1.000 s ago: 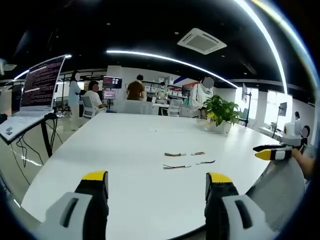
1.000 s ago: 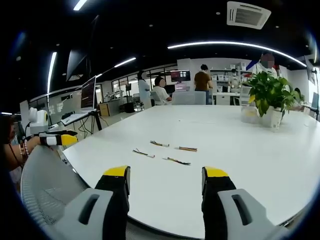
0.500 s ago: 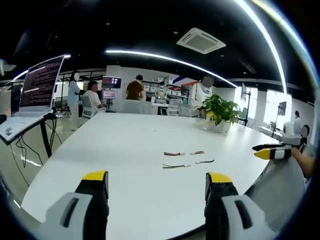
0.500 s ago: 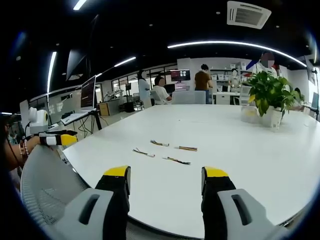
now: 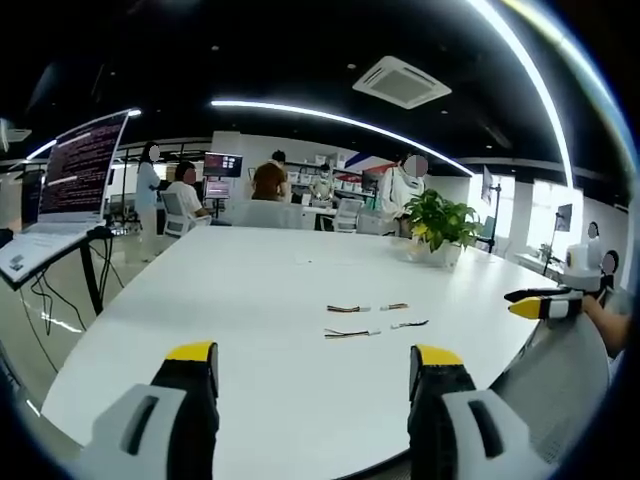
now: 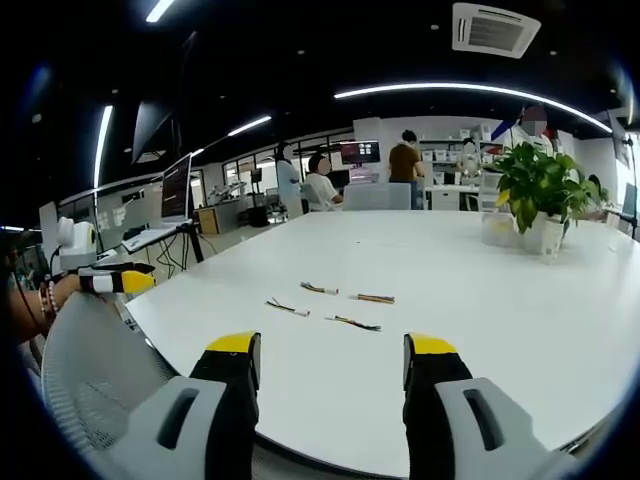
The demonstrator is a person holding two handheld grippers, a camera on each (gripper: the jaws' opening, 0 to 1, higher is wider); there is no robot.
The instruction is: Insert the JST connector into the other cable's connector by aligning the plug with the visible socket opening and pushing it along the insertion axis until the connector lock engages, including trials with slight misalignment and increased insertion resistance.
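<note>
Several short JST cables lie loose on the white table (image 5: 250, 300): in the left gripper view one cable (image 5: 351, 333) is nearest, another (image 5: 348, 308) sits behind it, with two shorter ones (image 5: 410, 324) (image 5: 395, 306) to their right. The right gripper view shows the same cables (image 6: 287, 306) (image 6: 355, 322) (image 6: 319, 288) (image 6: 376, 297). My left gripper (image 5: 313, 358) hangs open well short of them, nothing between its yellow-tipped jaws. My right gripper (image 6: 330, 347) is open too, above the table's near edge. Each gripper appears at the edge of the other's view (image 5: 545, 302) (image 6: 112, 279).
A potted plant (image 6: 540, 195) stands at the table's far side. A grey mesh chair back (image 6: 95, 370) is near the table edge. A laptop on a stand (image 5: 80, 170) is at the left. Several people sit or stand at desks in the background.
</note>
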